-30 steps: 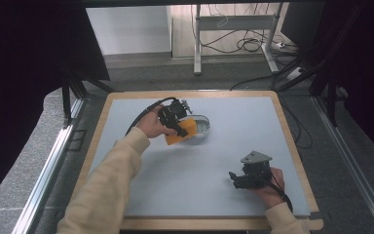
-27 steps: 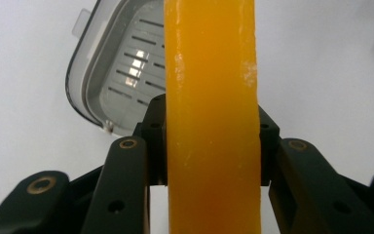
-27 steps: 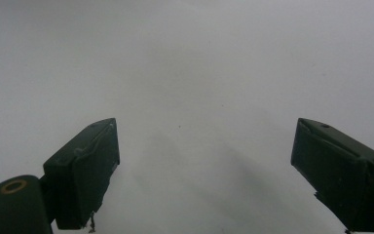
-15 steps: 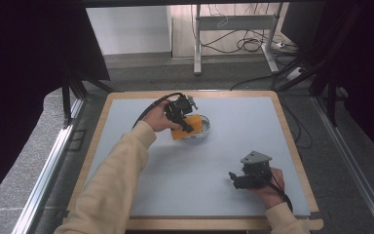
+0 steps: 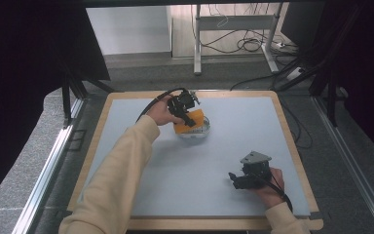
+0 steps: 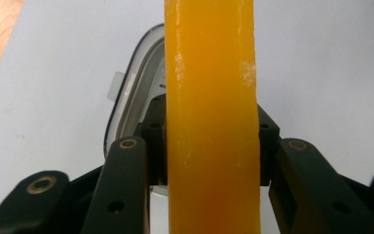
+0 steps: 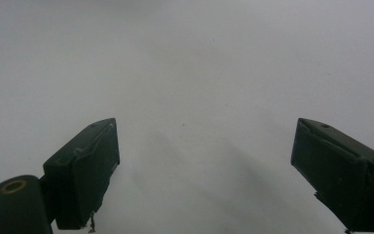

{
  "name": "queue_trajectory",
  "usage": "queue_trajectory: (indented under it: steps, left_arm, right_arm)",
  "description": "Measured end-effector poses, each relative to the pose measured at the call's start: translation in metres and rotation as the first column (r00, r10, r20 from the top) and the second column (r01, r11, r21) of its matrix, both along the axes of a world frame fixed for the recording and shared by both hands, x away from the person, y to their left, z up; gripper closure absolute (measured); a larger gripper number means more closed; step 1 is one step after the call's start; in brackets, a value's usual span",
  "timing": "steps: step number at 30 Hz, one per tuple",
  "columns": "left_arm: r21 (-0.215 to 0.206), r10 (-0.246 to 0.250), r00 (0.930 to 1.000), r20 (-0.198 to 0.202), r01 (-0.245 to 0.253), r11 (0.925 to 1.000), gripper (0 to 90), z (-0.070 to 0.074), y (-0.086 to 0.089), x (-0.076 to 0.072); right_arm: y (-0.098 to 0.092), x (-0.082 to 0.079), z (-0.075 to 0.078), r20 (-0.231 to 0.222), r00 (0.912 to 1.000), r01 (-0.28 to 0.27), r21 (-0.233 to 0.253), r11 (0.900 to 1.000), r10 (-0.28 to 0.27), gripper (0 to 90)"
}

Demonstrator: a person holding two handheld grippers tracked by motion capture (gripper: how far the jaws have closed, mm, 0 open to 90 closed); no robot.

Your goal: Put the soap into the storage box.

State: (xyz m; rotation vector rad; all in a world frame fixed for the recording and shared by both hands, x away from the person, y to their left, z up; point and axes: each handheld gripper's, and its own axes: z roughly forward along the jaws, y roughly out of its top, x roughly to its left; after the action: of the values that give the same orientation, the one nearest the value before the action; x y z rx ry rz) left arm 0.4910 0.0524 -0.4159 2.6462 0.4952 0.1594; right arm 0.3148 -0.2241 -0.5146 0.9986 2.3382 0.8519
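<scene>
High view overhead facing forward-down, gripper views close, apparently sharing table (image 5: 233,146)

Surface (image 5: 175,185): pale blue-grey mat, plain, no pattern; light wood border around it.
Orange slab (image 6: 212,122): saturated yellow-orange, glossy, few whitish flecks near top.
Container (image 5: 195,134) under slab: white to clear, dark rim line in left gripper view.
Left gripper (image 5: 187,114): black; brass-coloured rivets in its own view.
Right gripper (image 5: 236,179): black, grey plate on top; dark green-black in its own view.
Sleeves (image 5: 117,175): cream.
Floor (image 5: 24,161): speckled grey.
</scene>
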Motion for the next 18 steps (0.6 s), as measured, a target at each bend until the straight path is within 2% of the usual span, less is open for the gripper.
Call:
queue_trajectory:
  steps: [8,9,11,15,18]
  left_arm:
    - [-0.01,-0.028,0.9996,-0.003,0.028,0.9996,61.9,0.001,-0.007,0.009]
    - [-0.006,-0.024,0.9997,0.008,0.024,0.9997,61.9,0.002,-0.008,0.01]
    - [-0.02,-0.027,0.9996,0.001,0.027,0.9994,61.9,0.003,-0.01,0.014]
    - [-0.016,-0.035,0.9994,-0.005,0.035,0.9993,61.9,0.003,-0.012,0.017]
    - [-0.008,-0.063,0.9979,-0.016,0.063,0.998,61.9,0.0,-0.012,0.022]
  right_arm:
    - [-0.002,0.001,0.0,-0.004,1.0,0.007,0.009,1.0,-0.007,10.6]
    - [-0.002,0.001,0.0,-0.004,1.0,0.007,0.009,1.0,-0.007,10.6]
    - [-0.001,0.0,0.001,-0.007,1.0,0.003,0.015,1.0,-0.003,10.7]
    - [-0.001,-0.001,0.001,-0.002,1.0,-0.002,0.015,1.0,0.002,10.7]
    - [-0.002,0.0,0.001,-0.005,1.0,0.001,0.019,1.0,-0.001,10.6]
